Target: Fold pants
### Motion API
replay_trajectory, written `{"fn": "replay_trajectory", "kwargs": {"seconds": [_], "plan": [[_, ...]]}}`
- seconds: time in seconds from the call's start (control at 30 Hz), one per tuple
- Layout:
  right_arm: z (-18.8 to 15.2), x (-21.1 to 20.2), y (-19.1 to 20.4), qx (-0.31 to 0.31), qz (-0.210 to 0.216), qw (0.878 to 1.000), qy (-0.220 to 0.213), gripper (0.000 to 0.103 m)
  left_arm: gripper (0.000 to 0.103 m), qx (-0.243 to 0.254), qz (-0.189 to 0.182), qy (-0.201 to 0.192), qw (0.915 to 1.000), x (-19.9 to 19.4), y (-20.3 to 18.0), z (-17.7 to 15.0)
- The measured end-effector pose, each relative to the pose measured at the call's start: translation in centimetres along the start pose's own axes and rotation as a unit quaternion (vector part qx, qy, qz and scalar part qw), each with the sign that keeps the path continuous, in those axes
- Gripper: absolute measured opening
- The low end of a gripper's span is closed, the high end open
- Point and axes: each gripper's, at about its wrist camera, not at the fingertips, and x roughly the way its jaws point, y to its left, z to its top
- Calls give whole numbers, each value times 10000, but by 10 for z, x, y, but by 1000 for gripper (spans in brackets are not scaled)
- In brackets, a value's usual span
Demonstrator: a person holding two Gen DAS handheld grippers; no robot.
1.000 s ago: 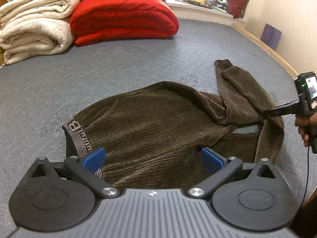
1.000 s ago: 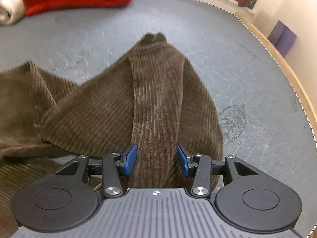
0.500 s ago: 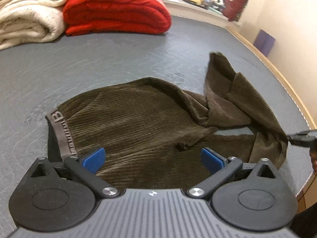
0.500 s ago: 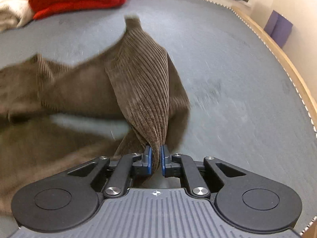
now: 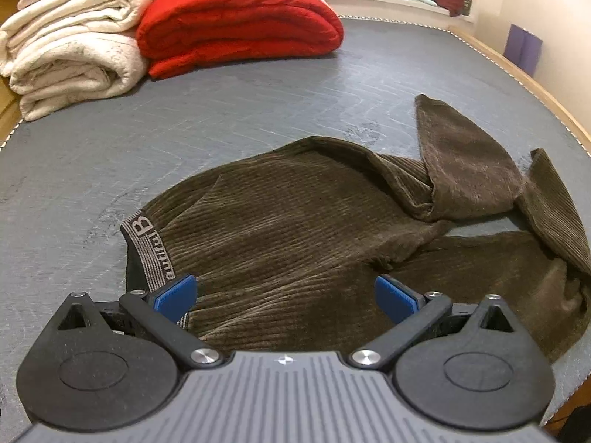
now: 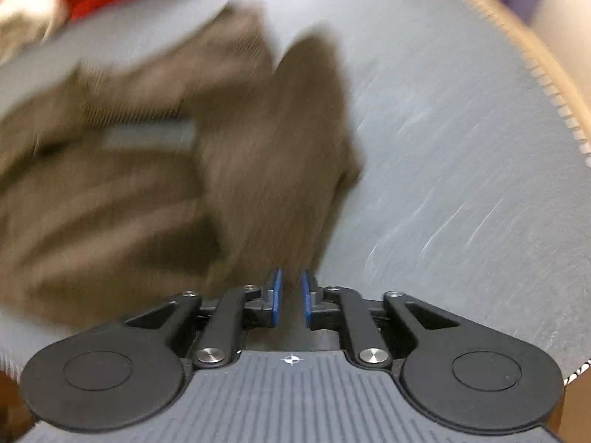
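Both grippers hung over the pants sprawled on the mattress. Left gripper gaped wide near the waistband, likely to anchor it. Right gripper, jaws just parting to a narrow gap, had apparently released the leg.

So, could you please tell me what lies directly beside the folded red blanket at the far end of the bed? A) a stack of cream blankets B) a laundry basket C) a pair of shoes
A: the cream blankets sit rolled and stacked right against the red blanket.
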Motion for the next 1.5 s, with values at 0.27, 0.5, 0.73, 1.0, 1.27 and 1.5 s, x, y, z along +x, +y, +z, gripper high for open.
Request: {"fn": "replay_trajectory", "kwargs": {"seconds": [0.27,0.5,0.73,1.0,1.27,1.5], "plan": [[49,7,-2,831,-108,9927,-868,33,71,-248,-318,45,9992,0,11,6],[73,62,70,-508,94,9977,-434,48,60,-99,-358,53,9993,5,7,7],[81,106,137,-1669,-252,9857,-17,55,63,-156,-385,163,9990,11,7,8],[86,110,143,-1882,-560,9805,92,4,66,-270,-352,175,9989,14,15,11],[76,14,6,867,-846,9850,-1229,2,66,-354,-464,121,9982,5,15,12],[-19,-22,-149,3470,-2157,9118,-420,2,67,-23,-582,87,9983,0,-10,7]]}}
